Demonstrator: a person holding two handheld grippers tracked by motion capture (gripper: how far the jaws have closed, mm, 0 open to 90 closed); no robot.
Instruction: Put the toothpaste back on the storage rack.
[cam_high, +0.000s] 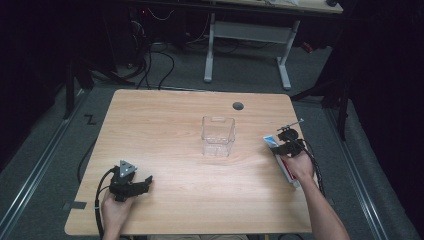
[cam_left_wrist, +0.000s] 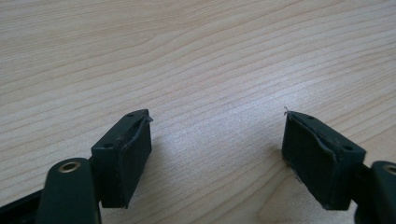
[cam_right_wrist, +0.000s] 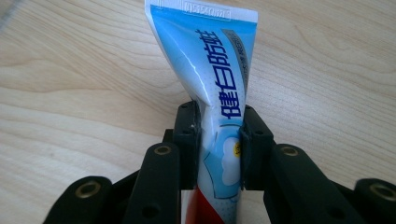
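At the near edge of the wooden table (cam_high: 200, 200), the left gripper (cam_high: 131, 182) was held low over the bare wood by the person's left hand (cam_high: 116, 210), a grey three-cornered plate on its top. In the left gripper view its jaws were spread wide apart, and nothing but wood grain was seen between the pads (cam_left_wrist: 126, 158).

Farther along, at the table's right edge, the right gripper (cam_high: 289, 142) was held by the right hand (cam_high: 299, 167). Its jaws were pressed against a toothpaste tube (cam_high: 284, 161) from both sides. In the right gripper view the tube (cam_right_wrist: 210, 93) was seen pinched at its middle, dented where it was squeezed, blue and white with printed characters, its flat crimped end pointing away from the camera and a red band showing at the near end. Whether the tube was touching the table or was raised off it could not be told.

Beyond both grippers, near the table's middle, a clear plastic container (cam_high: 218, 136) was seen standing upright, well apart from the tube. A round grommet hole (cam_high: 238, 106) was seen near the far edge.
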